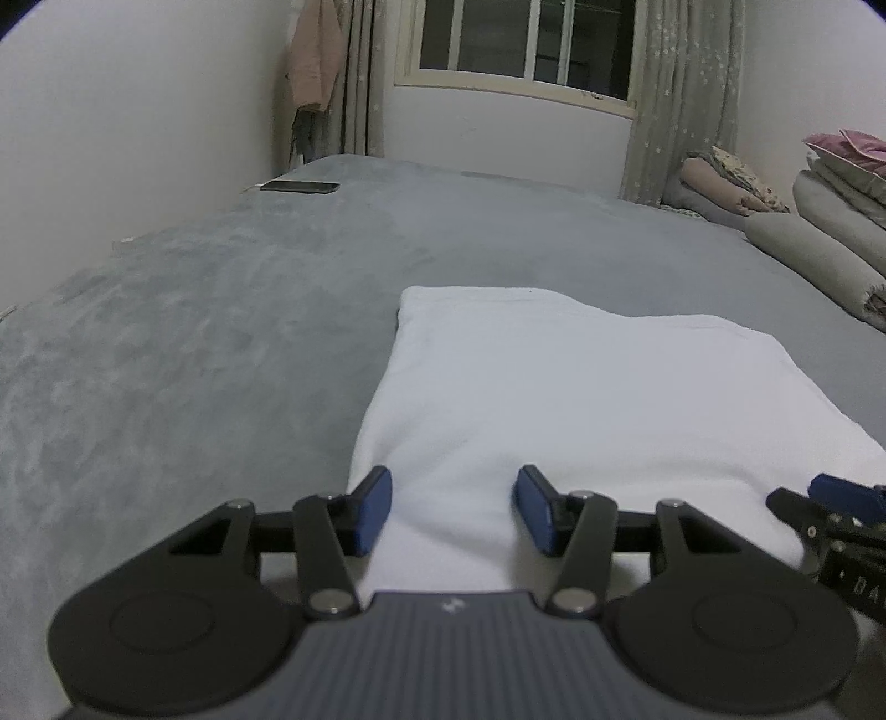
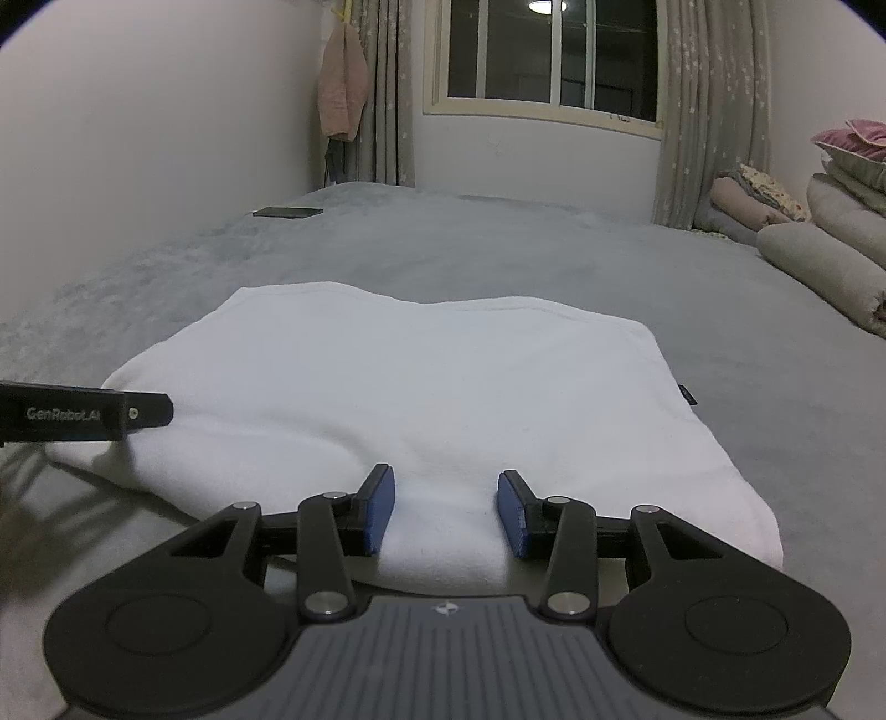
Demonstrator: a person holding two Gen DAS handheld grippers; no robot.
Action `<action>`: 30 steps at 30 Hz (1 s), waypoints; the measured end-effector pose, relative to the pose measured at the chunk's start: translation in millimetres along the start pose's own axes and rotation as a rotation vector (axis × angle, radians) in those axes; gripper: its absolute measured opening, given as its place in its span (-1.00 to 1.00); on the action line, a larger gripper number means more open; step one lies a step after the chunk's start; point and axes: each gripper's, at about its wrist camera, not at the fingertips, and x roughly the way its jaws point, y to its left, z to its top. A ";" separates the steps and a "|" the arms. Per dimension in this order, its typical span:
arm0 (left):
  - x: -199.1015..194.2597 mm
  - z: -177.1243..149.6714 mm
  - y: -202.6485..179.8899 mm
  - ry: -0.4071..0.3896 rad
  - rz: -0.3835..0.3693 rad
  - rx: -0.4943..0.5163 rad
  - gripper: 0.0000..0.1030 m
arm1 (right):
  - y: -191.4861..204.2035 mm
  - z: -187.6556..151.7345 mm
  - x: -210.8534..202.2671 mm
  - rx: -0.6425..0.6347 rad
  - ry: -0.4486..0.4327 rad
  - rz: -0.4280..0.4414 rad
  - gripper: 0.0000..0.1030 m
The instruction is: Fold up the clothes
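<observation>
While the folded white garment (image 2: pixel 421 399) lay flat at the near edge of the grey bed (image 1: pixel 194 343), the left gripper (image 1: pixel 453 510) and right gripper (image 2: pixel 446 512) both stood spread wide over its near hem, grasping nothing (a phone (image 1: pixel 299 186) sat at the bed's far left corner).

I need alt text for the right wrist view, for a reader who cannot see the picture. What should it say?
A folded white garment lies flat on a grey bed, and the open right gripper hovers at its near edge with nothing between its blue pads. The left gripper enters from the left edge; a dark window and stacked bedding lie beyond.
</observation>
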 end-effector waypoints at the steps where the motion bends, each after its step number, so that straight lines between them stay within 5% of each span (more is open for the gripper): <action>1: 0.0 0.0 1.0 0.001 0.000 -0.002 -0.05 | -0.5 -0.1 0.0 0.005 0.000 0.003 -0.23; 11: -6.2 5.1 22.5 0.046 -0.020 -0.053 -0.12 | -9.8 4.4 -4.1 0.051 -0.002 0.027 -0.23; 14: -6.5 5.8 33.7 0.067 0.004 -0.047 0.07 | -34.0 6.6 -12.9 0.157 0.007 0.060 -0.22; 18: -12.3 6.5 57.0 0.094 -0.012 -0.097 0.04 | -88.5 0.1 -23.2 0.363 0.029 0.155 -0.36; 21: -20.7 10.0 66.1 0.116 -0.006 -0.128 0.04 | -120.8 -6.2 -33.2 0.458 0.053 0.052 -0.38; 24: -27.8 10.3 76.4 0.185 -0.017 -0.235 0.02 | -138.9 -10.6 -47.3 0.512 0.082 0.048 -0.39; 27: -32.9 8.1 79.3 0.212 -0.081 -0.349 0.02 | -133.2 -7.8 -61.5 0.425 0.143 -0.136 -0.07; 30: -29.7 3.0 74.9 0.238 -0.193 -0.464 0.04 | -145.1 -15.0 -71.4 0.611 0.145 -0.091 0.01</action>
